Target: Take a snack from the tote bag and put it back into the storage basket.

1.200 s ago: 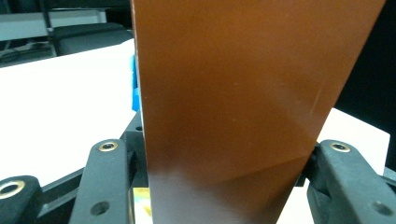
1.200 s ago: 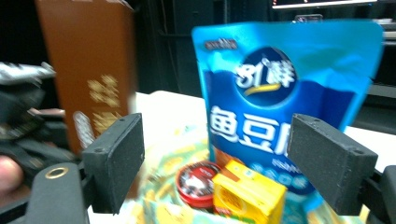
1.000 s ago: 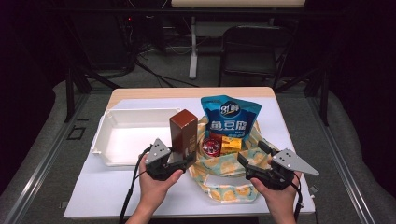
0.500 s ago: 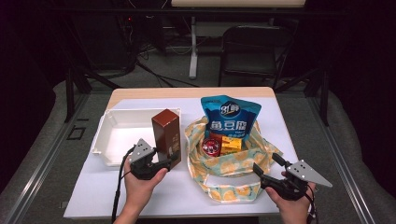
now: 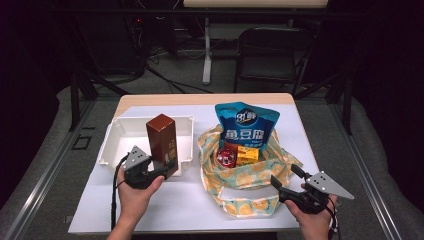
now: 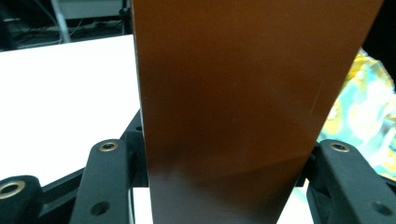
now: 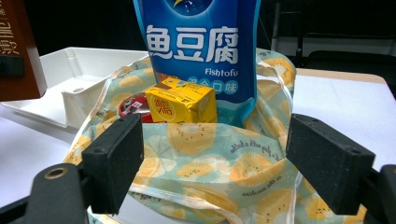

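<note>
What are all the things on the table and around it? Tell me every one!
brown box: 1, brown, upright at the tray's near edge, held in the left gripper
tray: 1, white, table's left half
cloth bag: 1, pale green with yellow fruit print, open on the right half
fish tofu pouch: 1, blue, standing in the bag
yellow carton: 1, yellow, in the bag before the pouch
red round thing: 1, red, left of the carton
table: 1, white top
chair: 1, black, behind the table
left gripper: 1, black, clamped on the box
right gripper: 1, black, open, at the bag's near right
</note>
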`<state>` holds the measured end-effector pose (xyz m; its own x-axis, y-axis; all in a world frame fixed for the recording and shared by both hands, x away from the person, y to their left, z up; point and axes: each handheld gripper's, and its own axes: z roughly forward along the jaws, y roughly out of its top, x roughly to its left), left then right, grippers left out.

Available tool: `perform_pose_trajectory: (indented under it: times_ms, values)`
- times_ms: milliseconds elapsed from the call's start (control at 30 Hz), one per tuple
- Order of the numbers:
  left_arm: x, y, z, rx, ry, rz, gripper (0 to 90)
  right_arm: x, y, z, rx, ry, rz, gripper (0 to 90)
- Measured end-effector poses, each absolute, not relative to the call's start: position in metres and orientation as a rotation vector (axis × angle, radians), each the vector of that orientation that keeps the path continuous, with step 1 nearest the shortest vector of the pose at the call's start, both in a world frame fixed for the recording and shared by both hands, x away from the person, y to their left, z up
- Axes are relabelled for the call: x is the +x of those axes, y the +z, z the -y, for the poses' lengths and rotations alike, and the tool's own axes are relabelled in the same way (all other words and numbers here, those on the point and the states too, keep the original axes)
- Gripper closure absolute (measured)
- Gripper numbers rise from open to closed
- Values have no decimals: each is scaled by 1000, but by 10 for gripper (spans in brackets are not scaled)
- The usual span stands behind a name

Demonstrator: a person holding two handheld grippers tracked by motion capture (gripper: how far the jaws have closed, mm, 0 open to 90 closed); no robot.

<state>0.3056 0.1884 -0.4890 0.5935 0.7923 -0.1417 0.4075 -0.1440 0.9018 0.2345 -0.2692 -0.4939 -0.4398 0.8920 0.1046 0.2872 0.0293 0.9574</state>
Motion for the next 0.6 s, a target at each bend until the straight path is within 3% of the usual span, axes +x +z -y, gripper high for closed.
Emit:
perform_pose_trajectory:
  times_ms: [600]
  values:
    - [325,-496,-202,1891,467,-1073,448,237,-498,269,1184,1407,-1788,187]
